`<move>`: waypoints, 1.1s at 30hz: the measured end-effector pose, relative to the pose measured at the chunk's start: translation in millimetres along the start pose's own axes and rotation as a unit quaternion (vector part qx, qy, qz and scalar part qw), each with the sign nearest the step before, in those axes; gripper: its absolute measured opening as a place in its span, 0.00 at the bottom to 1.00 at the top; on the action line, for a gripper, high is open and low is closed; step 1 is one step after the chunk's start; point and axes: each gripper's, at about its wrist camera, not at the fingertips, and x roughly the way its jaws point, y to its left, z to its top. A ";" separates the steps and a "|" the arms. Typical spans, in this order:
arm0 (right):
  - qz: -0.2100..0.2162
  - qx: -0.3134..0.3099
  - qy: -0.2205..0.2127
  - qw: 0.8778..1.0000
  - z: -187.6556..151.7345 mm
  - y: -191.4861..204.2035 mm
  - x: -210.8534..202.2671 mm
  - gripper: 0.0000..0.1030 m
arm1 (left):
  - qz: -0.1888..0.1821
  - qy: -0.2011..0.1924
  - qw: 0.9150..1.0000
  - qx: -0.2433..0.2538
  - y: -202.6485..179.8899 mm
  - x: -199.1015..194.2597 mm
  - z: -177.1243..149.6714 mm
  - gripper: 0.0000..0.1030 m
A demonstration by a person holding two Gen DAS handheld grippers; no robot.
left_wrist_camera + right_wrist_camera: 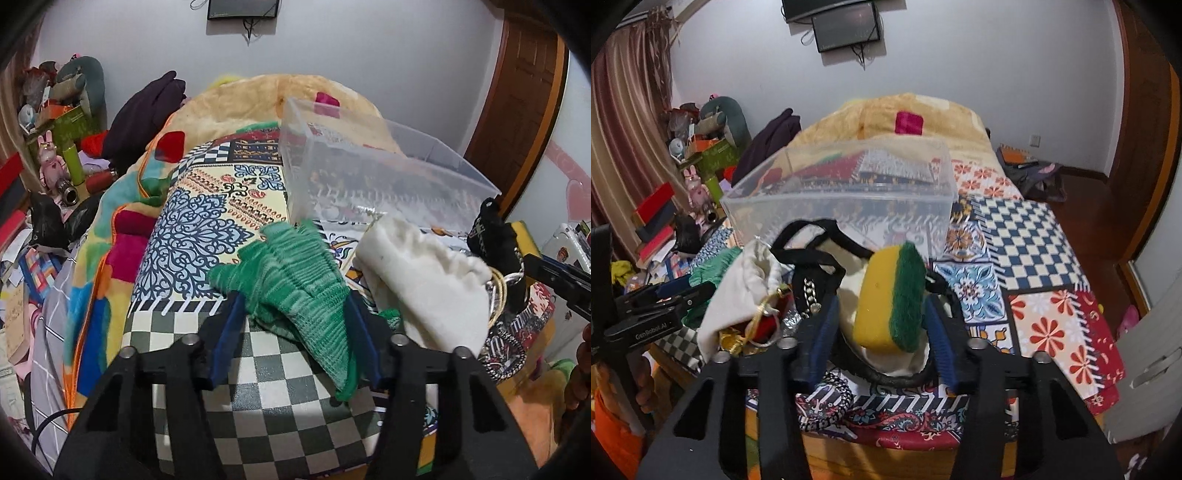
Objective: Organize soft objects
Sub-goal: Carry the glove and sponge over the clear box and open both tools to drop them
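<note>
- Sponge (888, 299), a yellow foam block with a coarse green scouring face, sits upright between my right gripper (882, 321) fingers; the blue ribbed pads stand spread on either side, with a visible gap on the yellow side, and I cannot tell whether the green side touches.
- Green knitted cloth (295, 284), ribbed and floppy, lies between the fingers of my left gripper (295, 325); those jaws are parted and not pinching it.
- Just right of my left jaws is a white drawstring pouch (421, 277), soft and gathered at its mouth.
- Beyond both pairs of jaws stands a clear plastic bin (842, 195), rigid, rectangular, thin-walled.
- Behind the sponge, black fabric straps (812, 254) loop over pale cloth, and a metal chain (810, 295) hangs left of my right jaws.
- Under everything spreads a patchwork bedspread (1027, 236) of checks and floral squares.
</note>
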 end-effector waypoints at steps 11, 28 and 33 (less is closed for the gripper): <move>0.011 0.008 -0.029 1.000 3.0 -1.3 -14.4 0.25 | -0.009 -0.013 1.000 0.004 2.3 -8.6 -0.1 0.10; 0.002 -0.031 -0.128 0.991 67.0 19.8 -47.5 0.25 | -0.031 -0.137 0.989 0.046 -24.4 -71.7 77.7 0.10; 0.003 -0.042 -0.132 0.990 88.5 26.1 -31.8 0.25 | -0.024 -0.143 0.988 0.060 -34.9 -55.8 104.9 0.10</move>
